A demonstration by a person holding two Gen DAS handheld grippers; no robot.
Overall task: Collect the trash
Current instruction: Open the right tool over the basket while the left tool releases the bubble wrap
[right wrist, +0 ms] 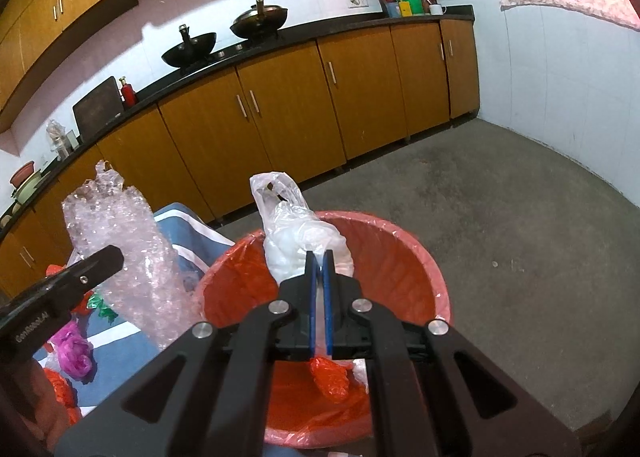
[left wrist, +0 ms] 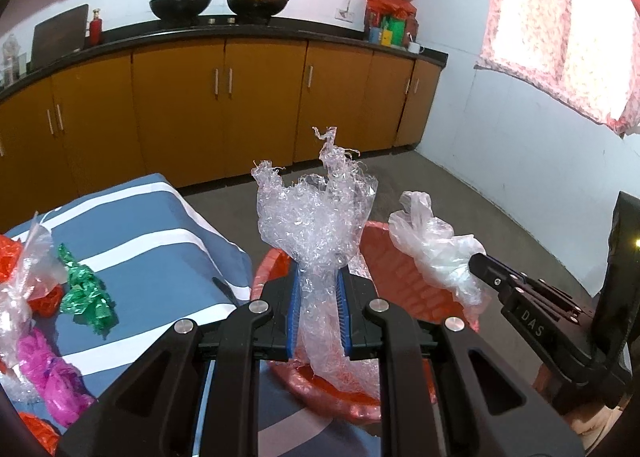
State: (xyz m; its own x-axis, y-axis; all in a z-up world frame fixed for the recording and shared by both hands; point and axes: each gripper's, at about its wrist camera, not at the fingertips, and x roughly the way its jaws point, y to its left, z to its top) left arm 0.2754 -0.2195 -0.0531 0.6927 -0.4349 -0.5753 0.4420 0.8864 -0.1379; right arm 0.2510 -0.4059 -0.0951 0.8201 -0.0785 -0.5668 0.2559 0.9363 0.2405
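With both pieces of trash already hanging over the red-lined bin [right wrist: 400, 257], the step in hand looked like the drop. The left tongs [left wrist: 318, 311] pinched a crinkled clear plastic wrap [left wrist: 316, 213]; the right tongs [right wrist: 319, 305], pressed together, pinched a thin white plastic bag [right wrist: 292, 233]. Each should be lowered inside the rim before releasing, since light film drifts. More wrappers lay on the striped tabletop [left wrist: 160, 217].
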